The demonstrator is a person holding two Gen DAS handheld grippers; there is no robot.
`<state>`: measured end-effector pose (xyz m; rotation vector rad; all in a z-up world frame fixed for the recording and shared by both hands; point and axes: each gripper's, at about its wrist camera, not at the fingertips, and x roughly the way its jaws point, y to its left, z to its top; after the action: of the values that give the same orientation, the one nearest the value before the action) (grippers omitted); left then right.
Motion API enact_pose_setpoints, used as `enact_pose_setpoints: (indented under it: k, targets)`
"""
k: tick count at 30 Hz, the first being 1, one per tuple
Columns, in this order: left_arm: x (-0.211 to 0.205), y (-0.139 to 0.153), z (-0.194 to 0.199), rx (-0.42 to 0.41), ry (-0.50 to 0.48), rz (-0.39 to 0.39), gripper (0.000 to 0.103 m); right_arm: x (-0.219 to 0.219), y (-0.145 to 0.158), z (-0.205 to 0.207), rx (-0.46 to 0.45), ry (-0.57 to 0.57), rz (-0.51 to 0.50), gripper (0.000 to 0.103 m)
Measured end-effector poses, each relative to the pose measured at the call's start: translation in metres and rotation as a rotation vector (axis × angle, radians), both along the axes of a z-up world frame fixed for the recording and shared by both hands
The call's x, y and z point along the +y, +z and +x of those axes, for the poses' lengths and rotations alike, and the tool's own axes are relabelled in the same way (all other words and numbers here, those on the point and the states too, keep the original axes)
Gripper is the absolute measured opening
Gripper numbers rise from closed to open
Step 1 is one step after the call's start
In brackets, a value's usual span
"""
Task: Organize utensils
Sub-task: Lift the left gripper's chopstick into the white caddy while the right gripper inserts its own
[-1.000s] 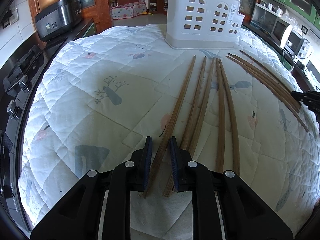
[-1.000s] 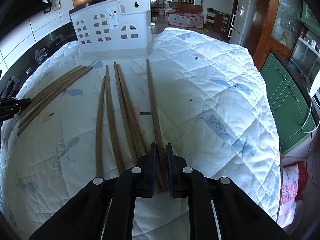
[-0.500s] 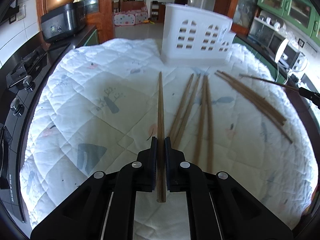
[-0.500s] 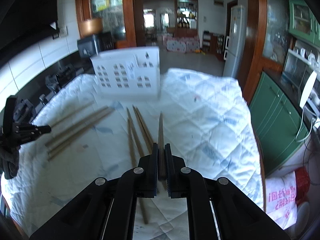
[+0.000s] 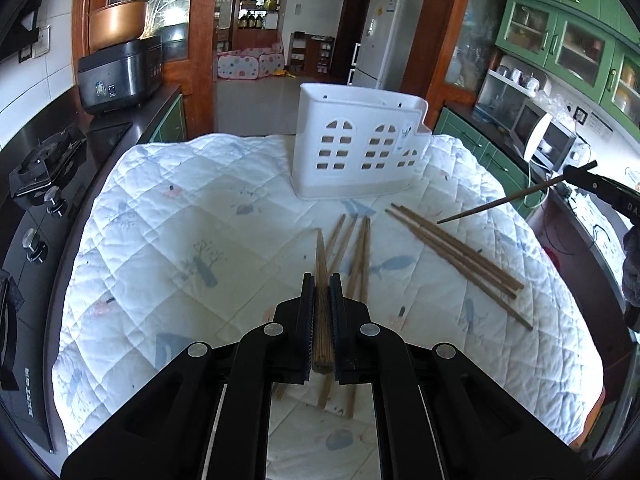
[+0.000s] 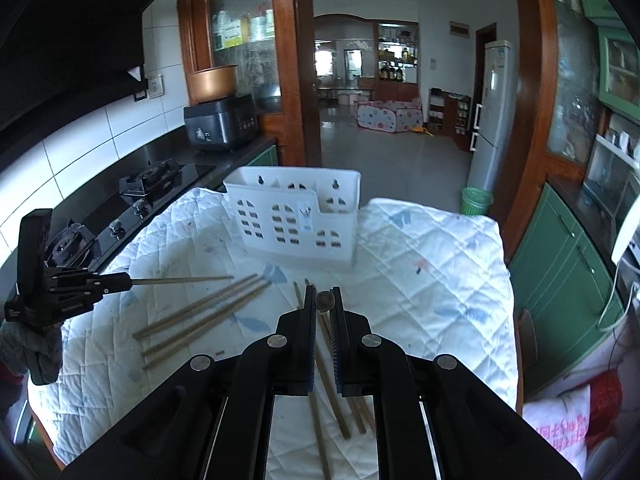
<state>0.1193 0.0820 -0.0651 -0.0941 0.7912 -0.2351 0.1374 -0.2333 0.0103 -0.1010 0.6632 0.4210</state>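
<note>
My left gripper (image 5: 320,277) is shut on a brown wooden chopstick (image 5: 320,252), lifted off the quilt and pointing toward the white slotted utensil basket (image 5: 360,148) at the table's far side. My right gripper (image 6: 324,290) is shut on another chopstick (image 6: 325,300), seen nearly end-on. The left wrist view shows the right gripper (image 5: 576,170) at the right edge, its chopstick (image 5: 500,200) slanting down. The right wrist view shows the left gripper (image 6: 124,281) at the left, its chopstick (image 6: 180,279) level. Several loose chopsticks (image 5: 460,256) lie on the quilt (image 5: 180,220).
A gas stove (image 5: 36,184) and a black rice cooker (image 5: 120,76) line the counter on the left. On the right are a microwave (image 5: 548,140) and green cabinets (image 6: 560,264). More loose chopsticks (image 6: 200,316) lie before the basket (image 6: 296,220). The quilt ends close behind both grippers.
The left jaws went from slightly apart around a chopstick to shut on it. Both grippers rose from the quilt, each lifting one chopstick; the views now take in more of the room.
</note>
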Motion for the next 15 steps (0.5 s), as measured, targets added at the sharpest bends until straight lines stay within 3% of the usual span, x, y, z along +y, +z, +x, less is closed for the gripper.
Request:
enact_pose_setpoints:
  k: [6,15]
  targets:
    - [-0.002,0.03,0.015,-0.03,-0.021,-0.036,0.006,0.01,0.036,0.026,-0.02,0.032,-0.007,0.007]
    - [-0.013,0.107,0.046,-0.141,-0.077,-0.054,0.006,0.025,0.09,0.071,-0.065,0.063,-0.071,0.007]
